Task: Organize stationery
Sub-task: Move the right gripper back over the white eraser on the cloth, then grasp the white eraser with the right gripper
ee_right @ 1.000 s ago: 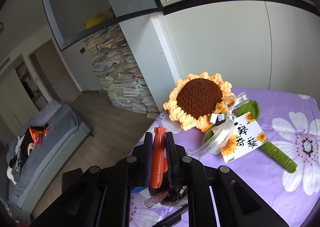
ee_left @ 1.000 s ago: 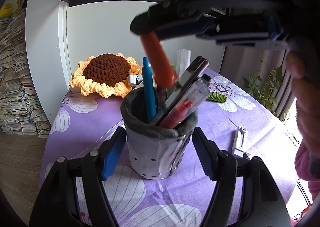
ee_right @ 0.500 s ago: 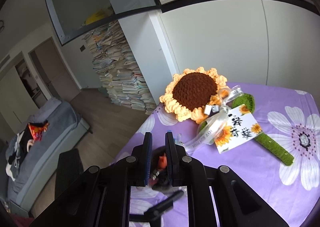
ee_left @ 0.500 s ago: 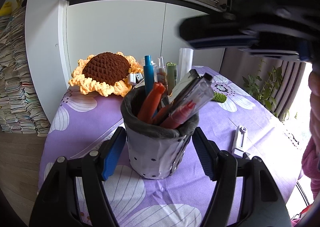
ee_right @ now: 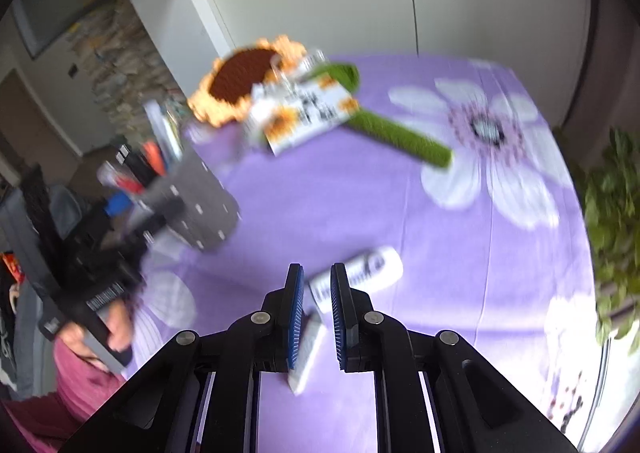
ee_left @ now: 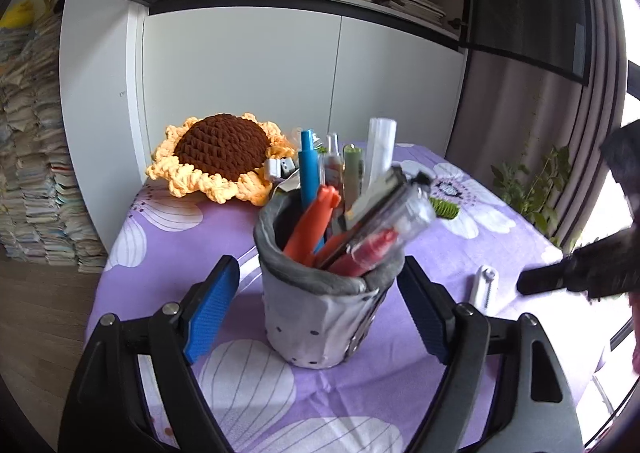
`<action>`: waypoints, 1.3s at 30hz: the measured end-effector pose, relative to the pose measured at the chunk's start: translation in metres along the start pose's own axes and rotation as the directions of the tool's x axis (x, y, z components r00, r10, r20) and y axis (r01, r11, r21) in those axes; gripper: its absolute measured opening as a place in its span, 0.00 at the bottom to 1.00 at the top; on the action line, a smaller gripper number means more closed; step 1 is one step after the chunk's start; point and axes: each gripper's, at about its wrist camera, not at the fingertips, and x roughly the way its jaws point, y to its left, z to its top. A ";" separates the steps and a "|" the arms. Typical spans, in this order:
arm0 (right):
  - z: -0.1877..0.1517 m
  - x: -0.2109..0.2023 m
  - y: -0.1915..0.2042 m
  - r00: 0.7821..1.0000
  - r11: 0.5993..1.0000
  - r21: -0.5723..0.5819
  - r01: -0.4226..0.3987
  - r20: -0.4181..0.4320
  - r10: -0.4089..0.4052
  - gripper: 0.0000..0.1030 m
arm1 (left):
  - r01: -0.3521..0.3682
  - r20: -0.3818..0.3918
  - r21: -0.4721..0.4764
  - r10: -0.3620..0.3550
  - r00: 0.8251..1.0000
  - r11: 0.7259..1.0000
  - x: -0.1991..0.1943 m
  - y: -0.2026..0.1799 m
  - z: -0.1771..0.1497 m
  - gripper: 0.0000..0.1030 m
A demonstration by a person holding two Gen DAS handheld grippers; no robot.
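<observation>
A grey dotted pen holder [ee_left: 320, 317] stands on the purple flowered cloth, stuffed with pens, among them an orange pen [ee_left: 316, 221] leaning at its left. My left gripper [ee_left: 318, 267] straddles the holder, its jaws opening, and the blue pads stand clear of the fabric wall. In the right wrist view the holder [ee_right: 200, 205] shows blurred at the left. My right gripper [ee_right: 317, 269] is shut and empty, pointing down over a white tube [ee_right: 360, 273] and a flat white tool [ee_right: 308, 353] lying on the cloth. That tool [ee_left: 484, 287] lies right of the holder.
A crocheted sunflower [ee_left: 220, 153] lies behind the holder, its green stem [ee_right: 400, 137] and a printed card [ee_right: 308, 113] stretching across the cloth. A leafy plant [ee_right: 612, 213] stands off the table's right edge. White cabinets and stacked books rise behind.
The right gripper let the orange pen drop into the holder, then swung away to the right and down over the table. The left jaws spread off the holder.
</observation>
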 end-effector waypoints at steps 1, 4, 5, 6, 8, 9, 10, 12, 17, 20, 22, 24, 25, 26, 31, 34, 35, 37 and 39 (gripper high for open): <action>-0.004 0.004 -0.002 1.000 1.000 0.010 -0.003 -0.027 0.003 0.12 | 0.013 -0.001 -0.014 -0.013 1.000 1.000 0.001 0.001 0.003 0.78; -0.012 0.014 0.000 0.996 1.000 0.010 -0.011 -0.092 0.012 0.12 | 0.010 -0.003 -0.019 -0.010 1.000 1.000 0.004 0.002 0.009 0.78; -0.014 0.016 0.003 0.994 1.000 0.004 -0.009 -0.108 0.009 0.12 | 0.009 -0.003 -0.017 -0.009 1.000 1.000 0.005 0.002 0.009 0.78; -0.016 0.018 0.005 0.993 1.000 -0.003 -0.006 -0.121 0.006 0.12 | 0.010 -0.002 -0.013 -0.010 1.000 1.000 0.006 0.001 0.009 0.77; -0.020 0.023 0.009 0.989 1.000 -0.016 0.002 -0.146 -0.005 0.12 | 0.020 0.011 0.006 -0.020 1.000 1.000 0.004 -0.003 0.007 0.68; -0.021 0.027 0.010 0.987 1.000 -0.019 0.008 -0.161 -0.011 0.12 | 0.013 0.016 0.023 -0.013 1.000 1.000 0.003 -0.006 0.006 0.67; -0.022 0.032 0.011 0.985 1.000 -0.021 0.014 -0.174 -0.017 0.12 | 0.009 0.023 0.034 -0.010 1.000 0.999 0.003 -0.007 0.005 0.67; -0.023 0.037 0.012 0.983 1.000 -0.020 0.009 -0.185 -0.013 0.13 | 0.008 0.032 0.050 -0.010 0.999 0.999 0.001 -0.009 0.003 0.67; -0.022 0.037 0.005 0.984 1.000 0.003 -0.021 -0.177 0.021 0.13 | 0.001 0.039 0.045 -0.003 0.999 0.999 0.002 -0.007 0.002 0.67; -0.023 0.030 -0.010 0.984 0.997 0.056 -0.044 -0.167 0.053 0.13 | -0.003 0.040 0.043 0.001 0.999 0.999 0.002 -0.006 0.002 0.67; -0.025 0.027 -0.024 0.985 0.996 0.089 -0.010 -0.168 0.025 0.13 | -0.031 0.036 0.064 0.029 0.999 0.997 0.004 -0.010 0.000 0.67; -0.027 0.026 -0.035 0.987 0.994 0.111 0.023 -0.162 -0.005 0.13 | -0.041 0.037 0.076 0.038 0.999 0.996 0.004 -0.012 0.000 0.67; -0.029 0.027 -0.040 0.985 0.991 0.130 0.036 -0.171 -0.013 0.13 | -0.040 0.036 0.073 0.037 0.999 0.997 0.005 -0.011 0.000 0.67; -0.031 0.025 -0.045 0.987 0.988 0.151 0.036 -0.162 -0.011 0.13 | -0.037 0.036 0.069 0.035 0.999 0.997 0.005 -0.010 0.001 0.67; -0.026 0.015 -0.041 0.992 0.984 0.172 0.049 -0.123 -0.028 0.13 | -0.040 0.036 0.072 0.038 0.999 0.997 0.005 -0.009 0.001 0.67; -0.021 0.015 -0.022 0.992 0.990 0.122 0.067 -0.119 -0.053 0.15 | -0.041 0.036 0.073 0.038 0.999 0.997 0.005 -0.009 0.001 0.67; -0.020 0.017 -0.016 0.990 0.992 0.099 0.081 -0.122 -0.068 0.22 | -0.041 0.036 0.073 0.038 0.999 0.997 0.005 -0.009 0.001 0.67; -0.017 0.021 -0.004 0.987 0.993 0.056 0.102 -0.129 -0.094 0.40 | -0.041 0.036 0.073 0.039 0.999 0.996 0.005 -0.009 0.001 0.67; -0.015 0.024 0.007 0.984 0.992 0.015 0.129 -0.128 -0.126 0.45 | -0.041 0.036 0.073 0.038 0.999 0.996 0.005 -0.009 0.001 0.67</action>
